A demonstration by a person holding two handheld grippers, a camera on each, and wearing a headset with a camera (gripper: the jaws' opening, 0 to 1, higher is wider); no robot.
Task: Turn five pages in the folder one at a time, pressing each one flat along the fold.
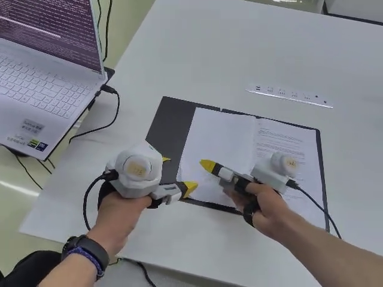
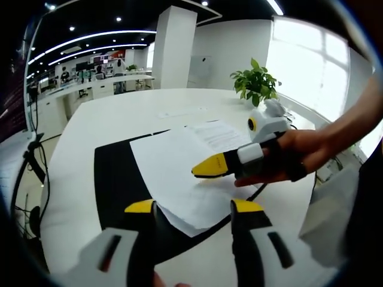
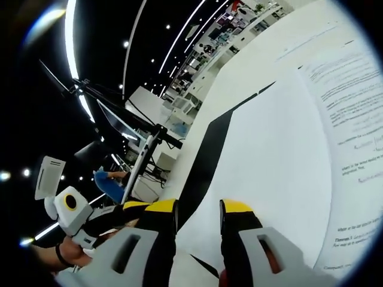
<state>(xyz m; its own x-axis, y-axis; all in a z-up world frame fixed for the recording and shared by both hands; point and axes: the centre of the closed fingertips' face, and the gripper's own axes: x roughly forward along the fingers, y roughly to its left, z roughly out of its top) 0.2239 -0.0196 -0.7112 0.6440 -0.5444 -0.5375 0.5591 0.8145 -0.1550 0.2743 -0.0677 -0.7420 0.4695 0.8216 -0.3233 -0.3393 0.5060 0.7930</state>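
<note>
Right gripper (image 3: pixel 199 208), jaws slightly apart, pressed the turned page (image 1: pixel 215 134); left gripper (image 2: pixel 193 207) gaped empty. Next likely: sweep along the fold (image 1: pixel 254 140) toward twelve o'clock.

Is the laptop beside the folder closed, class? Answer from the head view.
No, the laptop stands open, with lines of text on its screen and its keyboard uncovered.

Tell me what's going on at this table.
A person holds a gripper in each hand over an open black folder on a white table. The right gripper is low over the blank page, jaws slightly apart. The left gripper hovers at the folder's near edge, jaws wide open and empty.
</note>
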